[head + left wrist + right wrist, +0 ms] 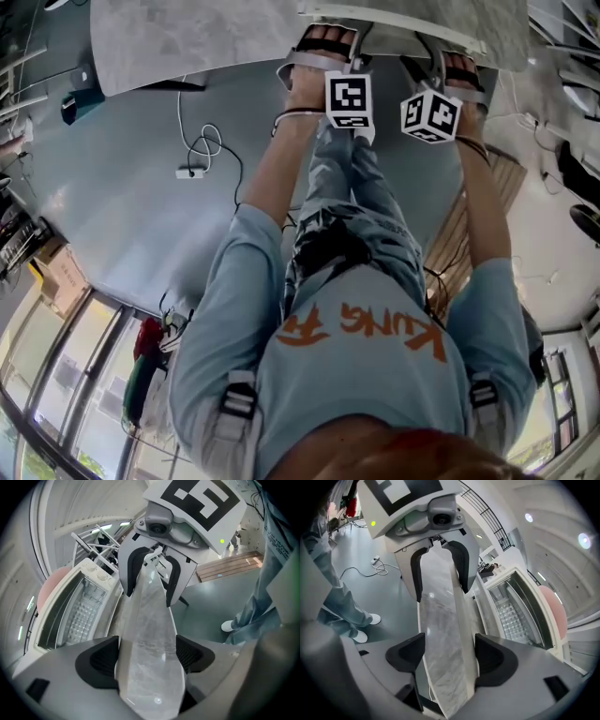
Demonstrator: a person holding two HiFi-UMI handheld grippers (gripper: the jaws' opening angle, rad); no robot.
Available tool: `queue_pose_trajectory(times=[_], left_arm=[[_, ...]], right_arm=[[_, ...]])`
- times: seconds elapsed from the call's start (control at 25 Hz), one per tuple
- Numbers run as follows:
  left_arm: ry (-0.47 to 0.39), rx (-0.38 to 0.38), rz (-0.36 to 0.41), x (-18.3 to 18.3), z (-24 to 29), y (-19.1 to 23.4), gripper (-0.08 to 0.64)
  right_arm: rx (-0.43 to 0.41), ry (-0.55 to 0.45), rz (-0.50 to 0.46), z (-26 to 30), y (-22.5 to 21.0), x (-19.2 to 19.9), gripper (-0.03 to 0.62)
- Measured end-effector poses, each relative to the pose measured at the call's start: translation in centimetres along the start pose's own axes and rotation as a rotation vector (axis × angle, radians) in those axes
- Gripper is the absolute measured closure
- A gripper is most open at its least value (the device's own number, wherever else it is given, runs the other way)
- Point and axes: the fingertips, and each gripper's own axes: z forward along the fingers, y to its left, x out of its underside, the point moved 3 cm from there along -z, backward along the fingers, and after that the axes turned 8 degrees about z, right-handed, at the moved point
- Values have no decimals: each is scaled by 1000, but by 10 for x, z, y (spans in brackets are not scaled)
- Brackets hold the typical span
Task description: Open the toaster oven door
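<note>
The toaster oven is white with a glass door, and a wire rack shows behind the glass. It stands on the marble table, left of my left gripper. In the right gripper view the toaster oven is at the right. Both grippers straddle the table's thin edge and face each other, apart from the oven. The slab runs between the open jaws of my right gripper, and nothing is gripped. In the head view only the marker cubes show at the table's rim.
A pink round thing sits behind the oven, and a wire rack stands past it. On the grey floor lie a white cable with a power strip and a wooden platform. My own legs and white shoes stand close to the table.
</note>
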Motion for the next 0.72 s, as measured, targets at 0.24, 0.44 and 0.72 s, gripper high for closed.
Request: queue_pose_trajectory(times=[0.24, 0.44, 0.72], left_arm=[[9, -57, 26, 4, 16, -14, 192], [3, 28, 32, 7, 25, -40, 179], [98, -150, 165, 23, 36, -34, 176]], right_arm=[[56, -22, -14, 13, 13, 10, 280], [66, -30, -26, 20, 22, 14, 252], [127, -44, -50, 33, 35, 20, 242]])
